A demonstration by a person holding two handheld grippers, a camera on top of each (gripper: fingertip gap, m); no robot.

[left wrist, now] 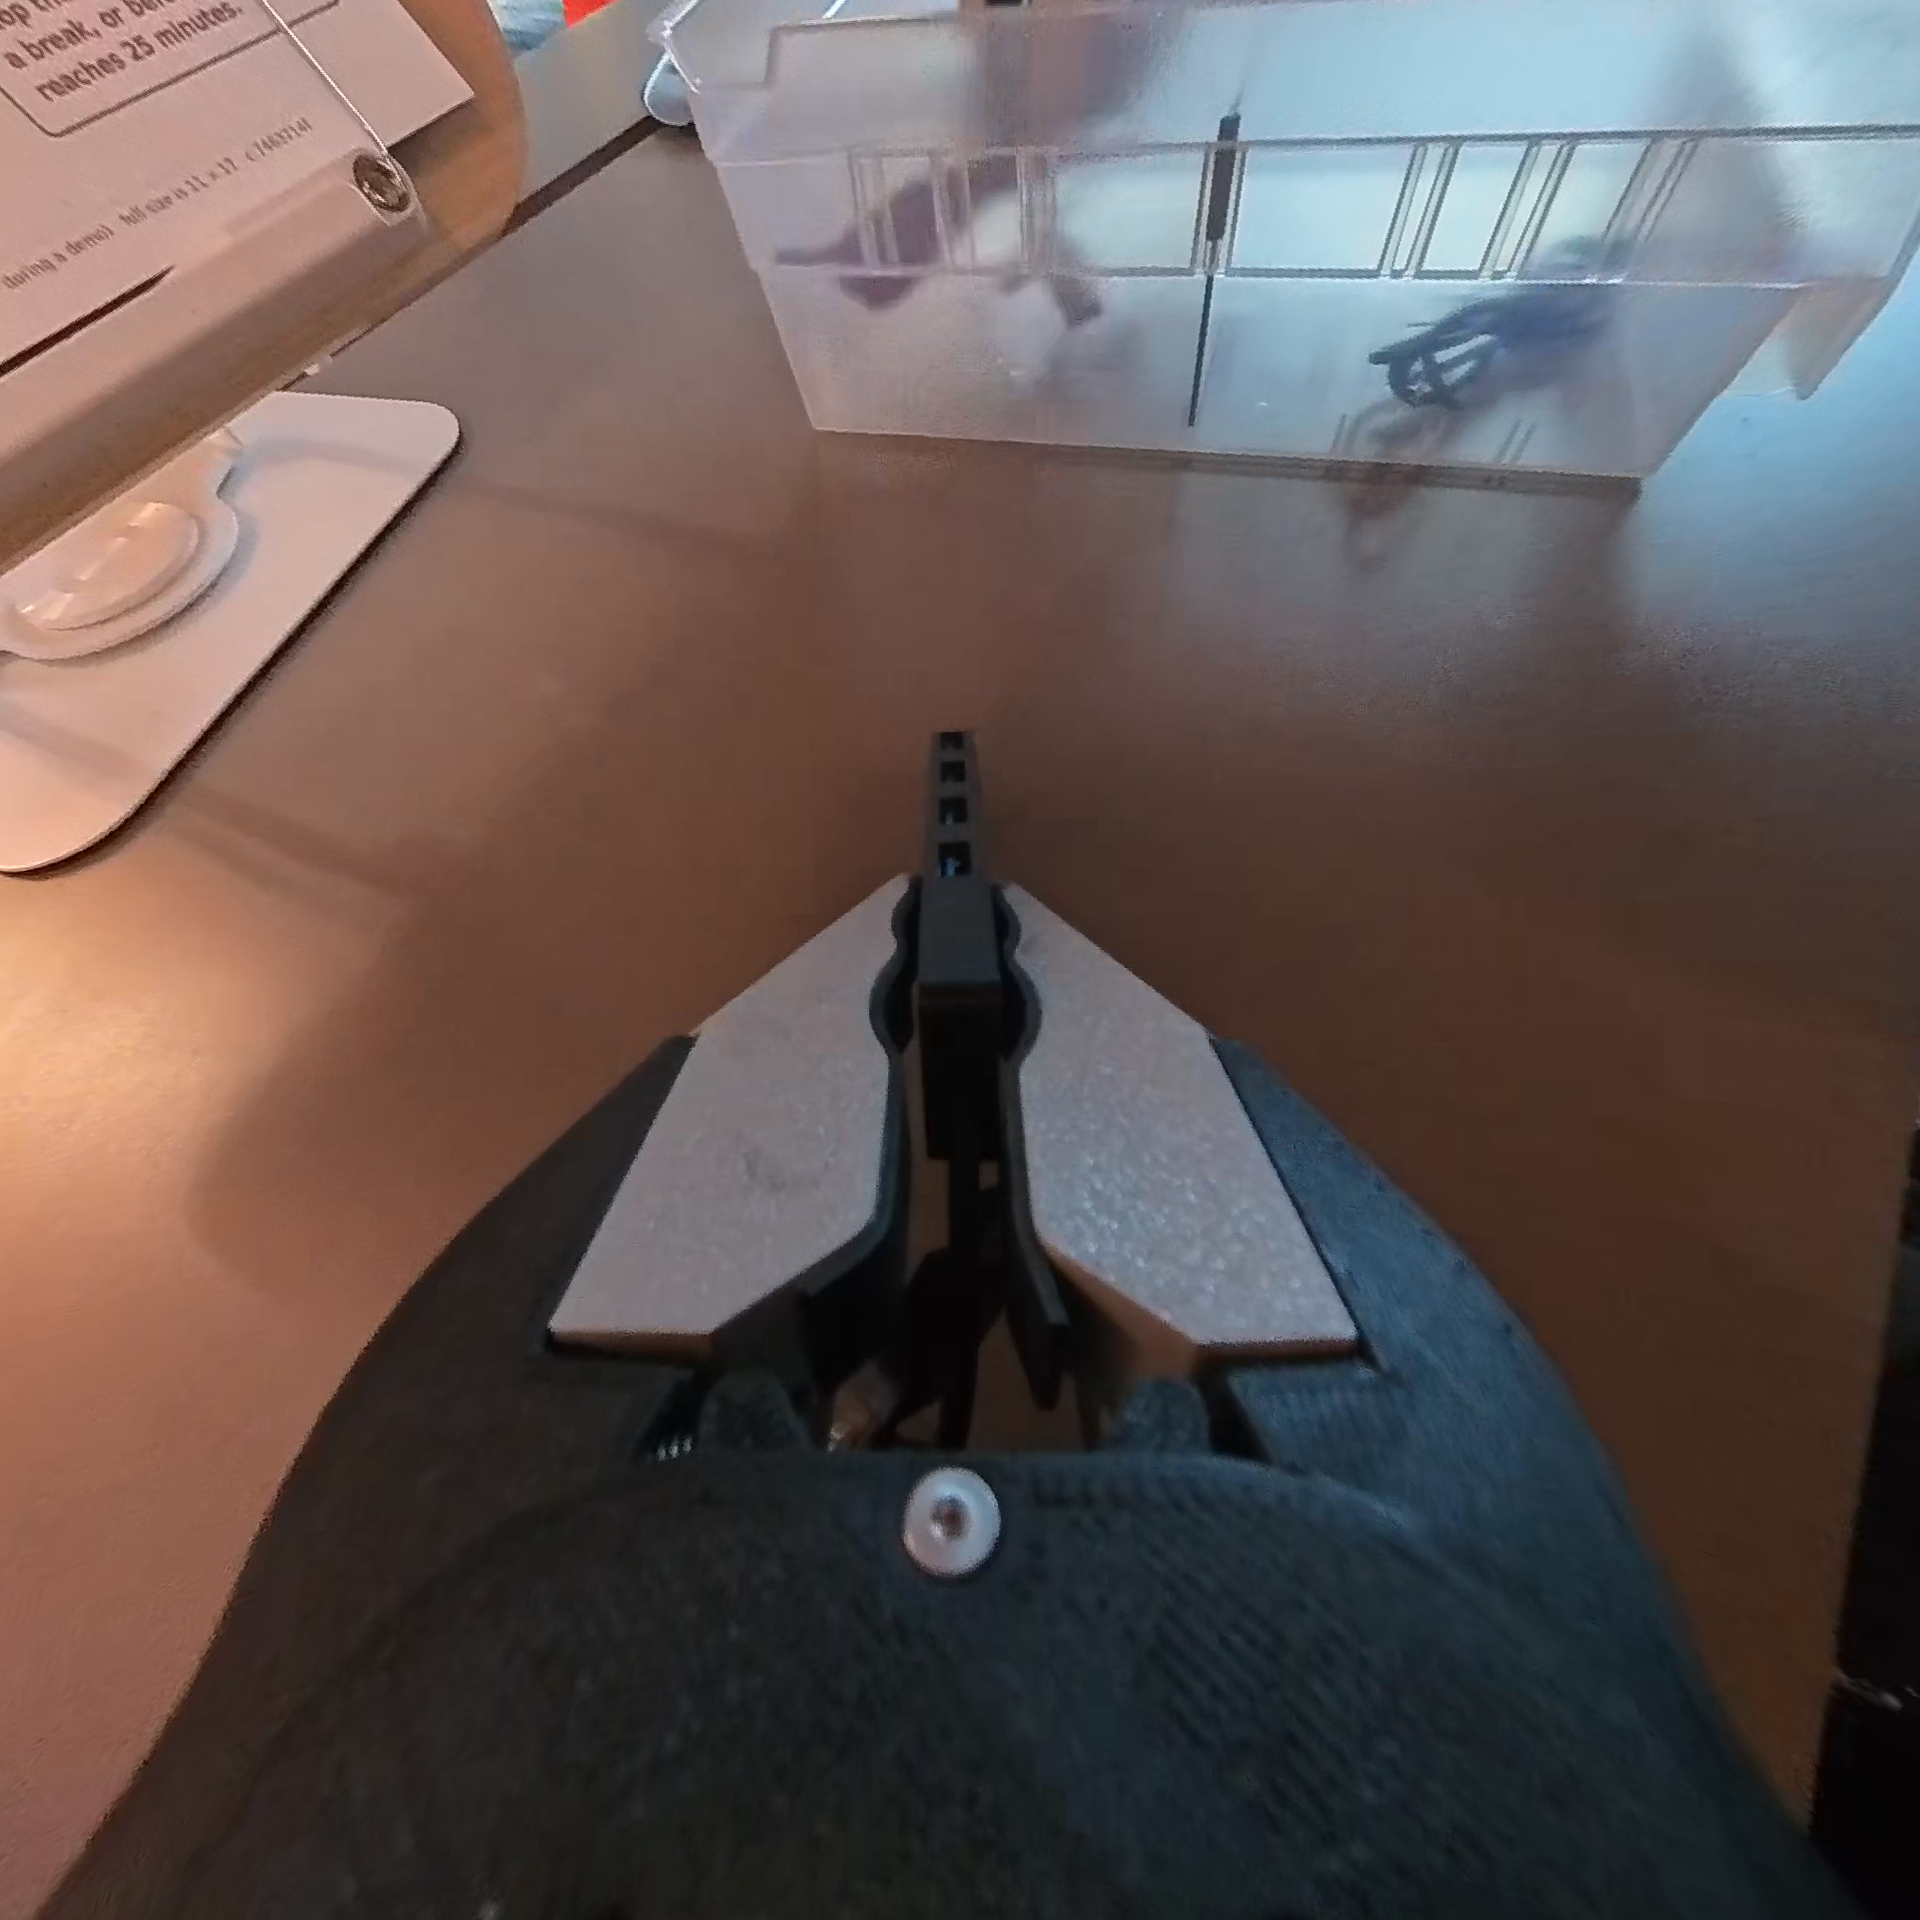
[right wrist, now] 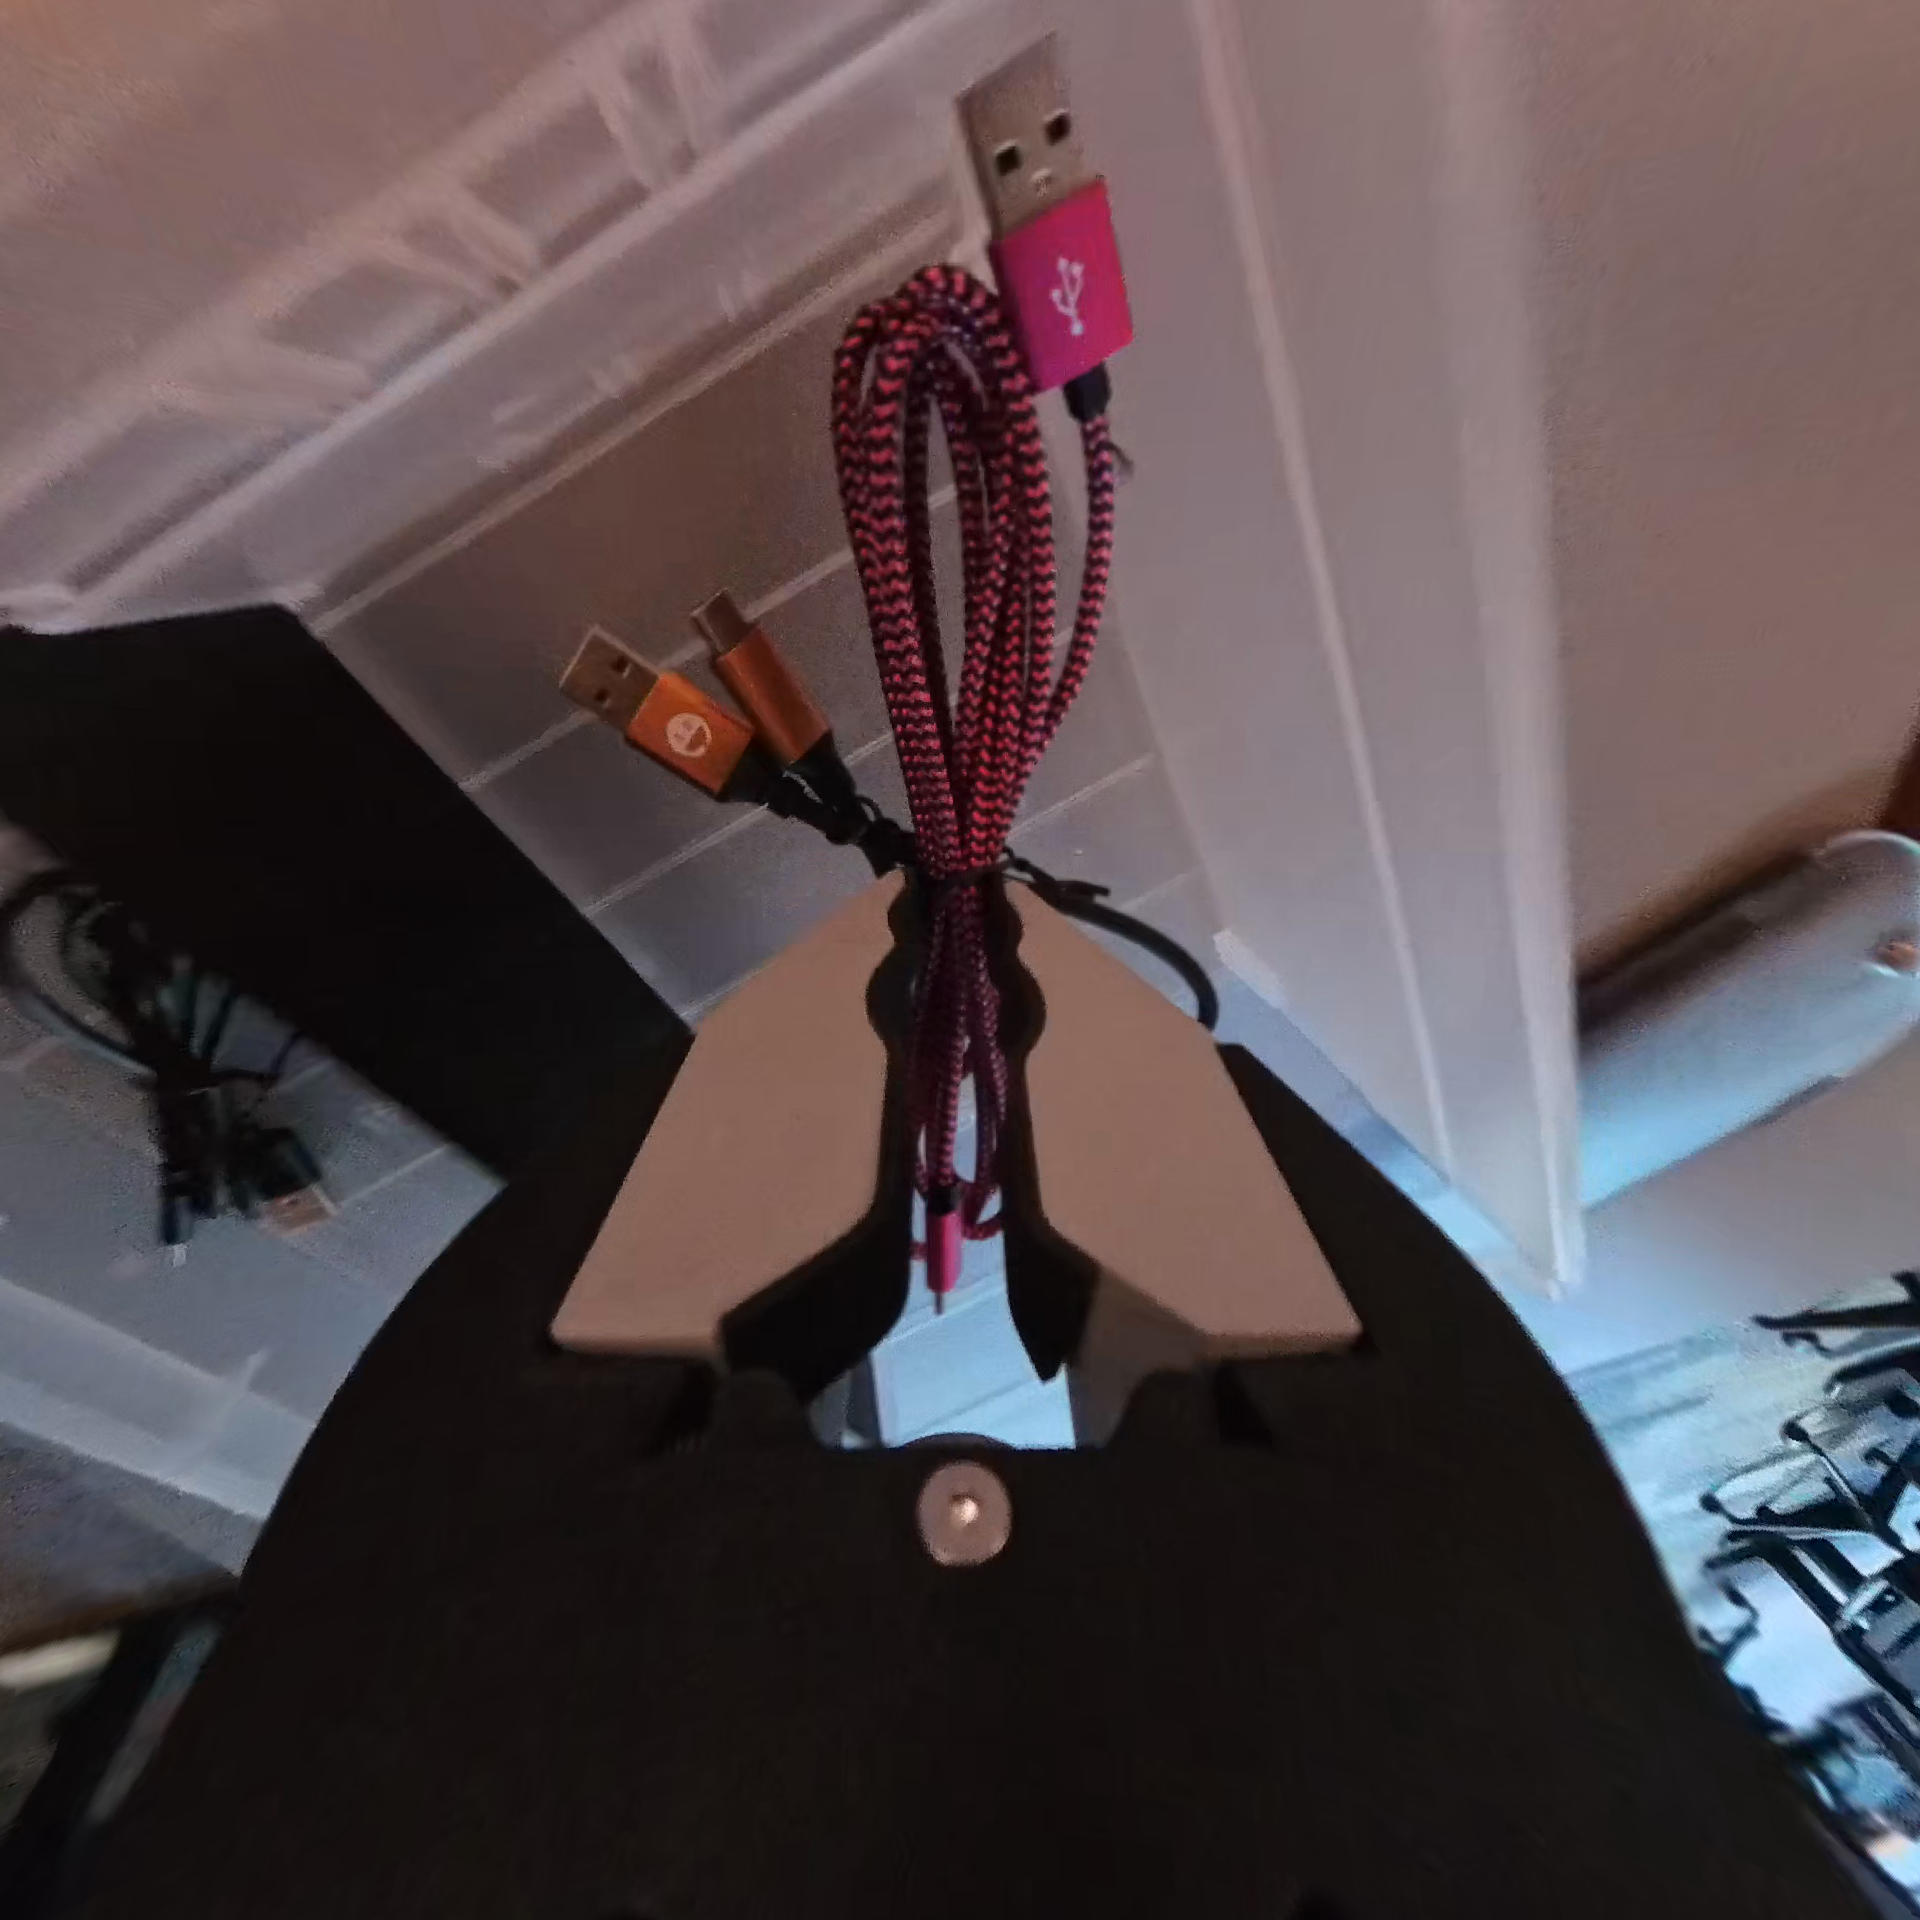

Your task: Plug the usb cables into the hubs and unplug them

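**Brown bench, two loads**

Brown bench (left wrist: 1247, 727) stretches ahead of the left gripper (left wrist: 958, 914), whose fingers clench a black hub (left wrist: 956, 831); a clear bin (left wrist: 1195, 260) stands beyond. Only the right view shows its gripper (right wrist: 956, 914) pinching a coiled pink cable (right wrist: 977, 582), orange plugs (right wrist: 717, 707) just left.

Black print on the white sheet (left wrist: 208, 156) standing top left in the left wrist view: bold lines inside a rounded frame, with a tiny row of letters and digits beneath. Over to the right wrist view: a white USB trident symbol on the pink plug (right wrist: 1060, 281), and a round white emblem, too small to read, on the orange plug (right wrist: 686, 727)
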